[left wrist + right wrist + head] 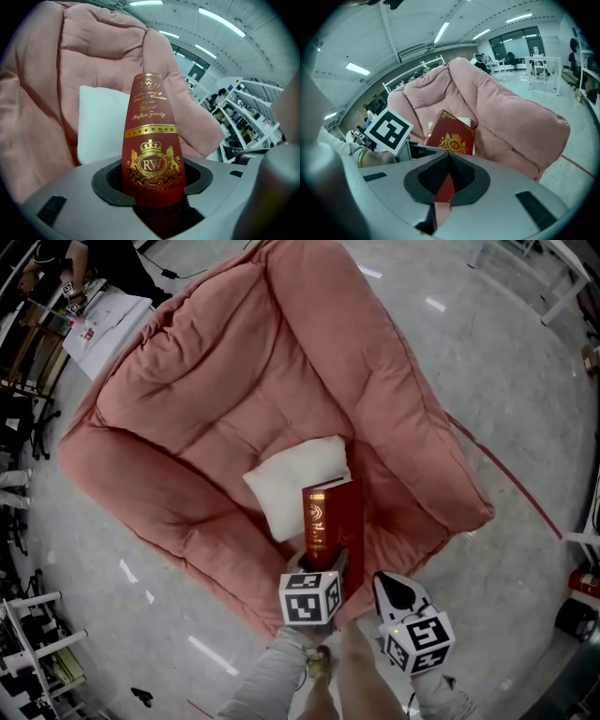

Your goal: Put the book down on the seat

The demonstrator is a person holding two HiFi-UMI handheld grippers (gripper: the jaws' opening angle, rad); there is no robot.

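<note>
Red gilt-crested hardcover book (330, 517): upright, clamped in left gripper (317, 568), over front edge of pink padded armchair (187, 399), beside white cushion (298, 482). Right gripper (388, 589): jaws together, empty.

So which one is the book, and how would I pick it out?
Look at the big pink cushioned seat; a white pillow lies in its hollow. Just on the near side of the pillow, the book is held upright in the jaws of the left gripper. It is the only dark red thing, with gold lettering.
</note>
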